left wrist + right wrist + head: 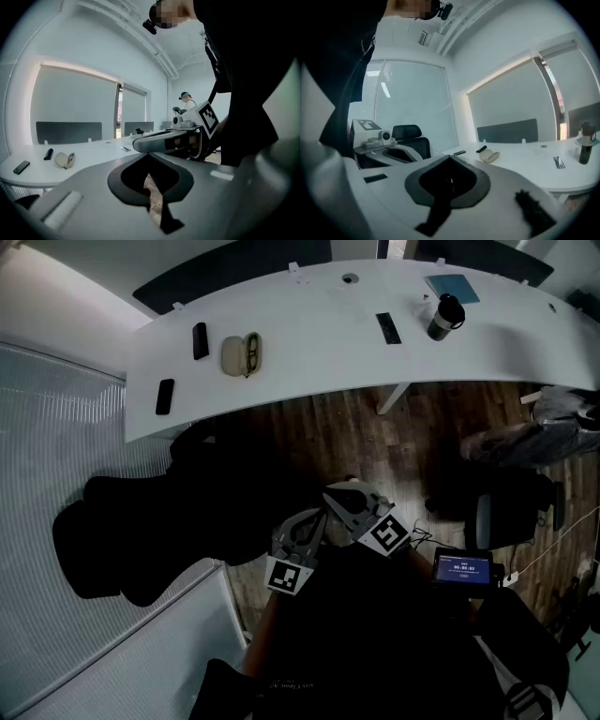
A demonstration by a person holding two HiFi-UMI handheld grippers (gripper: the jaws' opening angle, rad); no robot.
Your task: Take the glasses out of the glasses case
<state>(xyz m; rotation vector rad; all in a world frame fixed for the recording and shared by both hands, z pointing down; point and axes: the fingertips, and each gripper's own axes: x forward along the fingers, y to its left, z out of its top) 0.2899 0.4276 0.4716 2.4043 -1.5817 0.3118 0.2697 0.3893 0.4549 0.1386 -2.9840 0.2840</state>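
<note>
We hold left gripper [322, 514] and right gripper [330, 491] closed, empty. Case [240, 354] lies well ahead, leftward; left gripper slightly nearer.

On the curved white tabletop [309, 343], the beige oval glasses case [240, 354] sits just right of a flat black slab [200, 340]; dark cylindrical tumbler [445, 317] far right, blue notebook [452, 287] behind it.

An office with a long shared desk.
A long white desk [309, 343] curved across twelve o'clock, backed by dark divider screens [234, 273]. A black swivel chair [511, 517] stood at three o'clock on dark wood flooring [328, 432], and a ribbed translucent wall [56, 427] ran along nine o'clock.
</note>
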